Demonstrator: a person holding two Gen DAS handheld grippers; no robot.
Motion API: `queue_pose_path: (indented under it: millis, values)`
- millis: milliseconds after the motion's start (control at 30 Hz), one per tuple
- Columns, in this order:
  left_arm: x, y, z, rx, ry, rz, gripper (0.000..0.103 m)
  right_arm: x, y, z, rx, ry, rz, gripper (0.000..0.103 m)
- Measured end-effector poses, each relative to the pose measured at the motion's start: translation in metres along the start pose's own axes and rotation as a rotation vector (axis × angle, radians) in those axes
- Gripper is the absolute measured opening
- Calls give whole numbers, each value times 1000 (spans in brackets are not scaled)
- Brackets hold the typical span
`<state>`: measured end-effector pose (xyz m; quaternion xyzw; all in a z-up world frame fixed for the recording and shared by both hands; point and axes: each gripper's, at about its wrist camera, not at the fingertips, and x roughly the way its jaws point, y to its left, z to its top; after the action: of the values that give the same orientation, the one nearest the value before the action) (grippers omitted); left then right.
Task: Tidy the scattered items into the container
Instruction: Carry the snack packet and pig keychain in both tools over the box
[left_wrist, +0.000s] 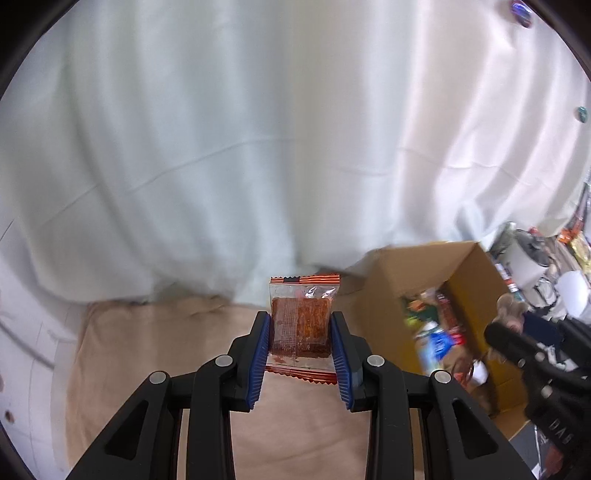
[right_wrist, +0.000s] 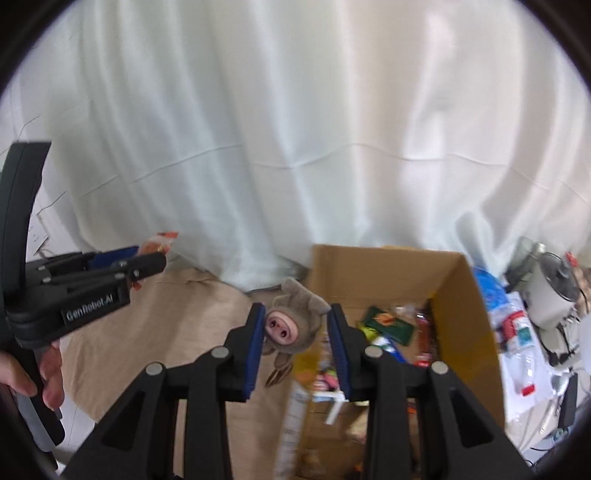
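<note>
Cardboard box (right_wrist: 388, 273) stands open, full of packets. Left hand-held gripper (left_wrist: 300, 325) clamps a snack packet (left_wrist: 301, 317). Right hand-held gripper (right_wrist: 297, 328) grips a plush toy (right_wrist: 291, 325) beside the box.

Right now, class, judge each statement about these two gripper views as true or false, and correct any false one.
1. The left gripper holds a snack packet. True.
2. The right gripper is empty. False: it holds a plush toy.
3. The cardboard box already contains items. True.
4. The box is closed. False: its top is open.
5. A white curtain hangs behind the scene. True.
</note>
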<state>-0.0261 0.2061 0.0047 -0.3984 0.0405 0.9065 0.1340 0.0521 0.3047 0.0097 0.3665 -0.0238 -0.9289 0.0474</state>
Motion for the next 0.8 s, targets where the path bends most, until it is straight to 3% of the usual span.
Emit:
queue_pose_path:
  millis: [367,800]
  values:
    - [23,-110,14,127,18,-140,33,-13,-76,-35,104,33,-96,38]
    - [72,-166,5,198,92,-175,33,17,-107,-66,166,114,-88,38]
